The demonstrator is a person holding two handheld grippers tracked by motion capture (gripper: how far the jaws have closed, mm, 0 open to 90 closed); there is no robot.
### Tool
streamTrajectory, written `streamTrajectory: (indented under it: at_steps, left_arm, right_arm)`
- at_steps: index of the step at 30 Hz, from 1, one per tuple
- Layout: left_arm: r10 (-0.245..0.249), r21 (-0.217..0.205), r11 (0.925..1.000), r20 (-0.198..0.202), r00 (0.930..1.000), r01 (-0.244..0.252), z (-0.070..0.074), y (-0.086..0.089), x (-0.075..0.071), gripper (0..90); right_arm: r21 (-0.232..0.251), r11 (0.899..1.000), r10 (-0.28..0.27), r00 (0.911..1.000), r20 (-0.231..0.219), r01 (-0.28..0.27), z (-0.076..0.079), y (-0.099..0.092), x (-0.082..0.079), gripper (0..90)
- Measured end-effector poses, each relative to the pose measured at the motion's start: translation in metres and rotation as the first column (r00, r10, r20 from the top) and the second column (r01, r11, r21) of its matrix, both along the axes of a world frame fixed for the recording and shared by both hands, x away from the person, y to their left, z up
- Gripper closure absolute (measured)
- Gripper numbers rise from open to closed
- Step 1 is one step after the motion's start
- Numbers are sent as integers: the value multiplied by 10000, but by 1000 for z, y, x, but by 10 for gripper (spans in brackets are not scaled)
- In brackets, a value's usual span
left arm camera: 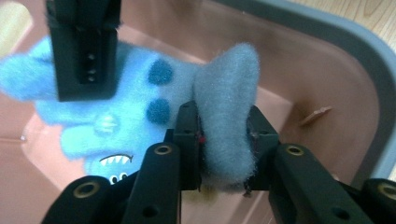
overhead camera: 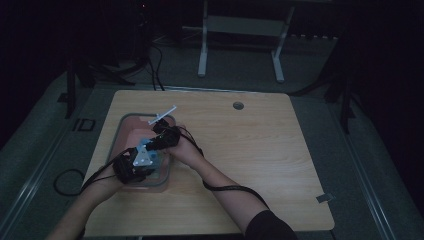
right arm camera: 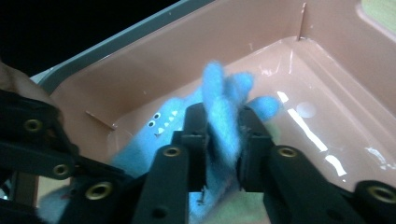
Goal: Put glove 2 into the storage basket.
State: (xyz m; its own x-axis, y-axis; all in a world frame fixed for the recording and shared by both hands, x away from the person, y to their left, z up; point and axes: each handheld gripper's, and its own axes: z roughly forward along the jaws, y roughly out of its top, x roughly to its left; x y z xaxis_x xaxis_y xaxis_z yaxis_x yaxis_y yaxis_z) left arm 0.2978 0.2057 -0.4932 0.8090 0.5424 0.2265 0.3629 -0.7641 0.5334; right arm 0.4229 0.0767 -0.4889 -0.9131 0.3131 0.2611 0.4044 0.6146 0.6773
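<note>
A light blue plush toy (left arm camera: 121,116) with dark blue spots and a toothy printed mouth lies in a pink bin (left arm camera: 299,79) with a grey rim. My left gripper (left arm camera: 224,135) is shut on a fuzzy flap of the toy (left arm camera: 229,88), with both pads pressed into it. My right gripper (right arm camera: 222,135) is shut on another blue limb (right arm camera: 224,102) that sticks up between its jaws. In the high view both grippers, left (overhead camera: 149,146) and right (overhead camera: 156,142), meet tip to tip over the toy (overhead camera: 145,142) inside the bin (overhead camera: 120,135). One of the right gripper's jaws hangs over the toy at the upper left of the left gripper view.
The bin sits at the left of a wooden table (overhead camera: 260,150). A white stick-like object (overhead camera: 163,114) rests by the bin's far rim. A round hole (overhead camera: 238,105) is near the table's far edge. A small brown scrap (left arm camera: 316,114) lies on the bin floor.
</note>
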Motion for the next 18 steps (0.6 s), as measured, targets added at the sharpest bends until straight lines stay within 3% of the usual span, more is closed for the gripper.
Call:
streamTrajectory:
  at_steps: [2, 3, 6, 8, 9, 13, 15, 18]
  left_arm:
    - [121, 8, 9999, -85, 9999, -121, -2, 0, 0, 640]
    - [214, -81, 9997, -32, 9998, -214, -1, 0, 0, 595]
    - [507, -444, 9977, -26, 9987, -508, 1, 4, 0, 465]
    - [645, -515, 9966, 19, 9979, -643, 2, 6, 0, 451]
    - [736, -597, 9955, 29, 9973, -733, 3, 7, -1, 372]
    - [1113, -922, 9898, 241, 9935, -1087, 11, 7, -4, 259]
    - [1132, -1215, 9865, 208, 9934, -1099, 16, 7, -5, 171]
    - [1201, -1583, 9807, 238, 9925, -1149, 23, 5, -6, 121]
  right_arm:
    - [-111, 9999, -50, 9992, 406, 55, 2, 0, -1, 593]
    - [-109, 9999, -38, 9992, 386, 42, 2, -1, -1, 553]
    - [-81, 10000, -43, 9992, 395, 47, 5, -5, -1, 493]
    - [-31, 10000, -72, 9994, 343, 73, 6, -7, -1, 482]
    - [51, 9999, -108, 9994, 341, 106, 8, -12, -1, 443]
    - [221, 9996, -163, 9994, 309, 156, 14, -20, -2, 375]
    - [354, 9993, -143, 9996, 231, 134, 17, -25, -2, 295]
    - [676, 9977, -41, 9999, 112, 34, 23, -35, -4, 222]
